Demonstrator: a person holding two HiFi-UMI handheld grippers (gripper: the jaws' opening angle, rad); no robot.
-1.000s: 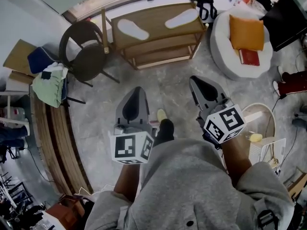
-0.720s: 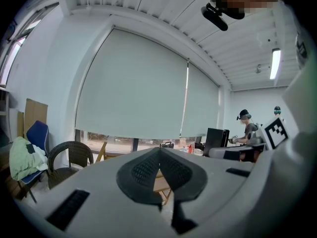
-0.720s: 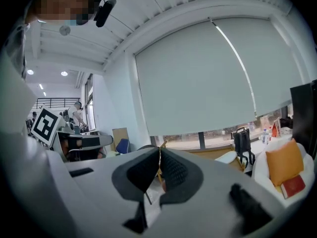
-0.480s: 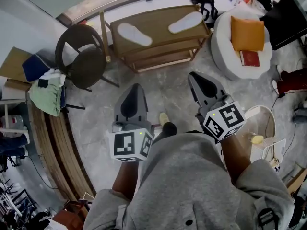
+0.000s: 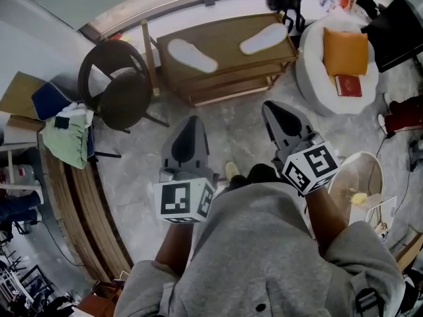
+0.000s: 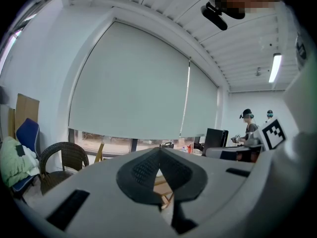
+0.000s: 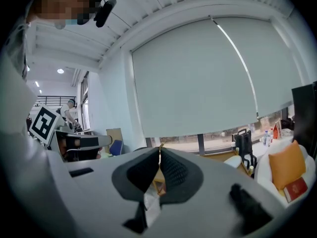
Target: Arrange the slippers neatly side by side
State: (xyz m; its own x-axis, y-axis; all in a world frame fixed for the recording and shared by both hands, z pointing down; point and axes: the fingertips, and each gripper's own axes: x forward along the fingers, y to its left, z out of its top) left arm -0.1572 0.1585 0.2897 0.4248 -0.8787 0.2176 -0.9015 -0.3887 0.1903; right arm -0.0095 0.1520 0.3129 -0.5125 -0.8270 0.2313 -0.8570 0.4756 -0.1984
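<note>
Left gripper (image 5: 193, 120) and right gripper (image 5: 268, 106), both closed and empty, seem mid-approach to the white flat slippers (image 5: 192, 55) on the far wooden rack (image 5: 228, 50); jaws must open next.

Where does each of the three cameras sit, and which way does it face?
Head view: on the head, steeply down at the shelf with both slippers; left gripper, right gripper and grey top show.
Left gripper view: on that gripper, about level toward the blind; its shut jaws show.
Right gripper view: the same, from the right gripper.
Both gripper views share the blind.
</note>
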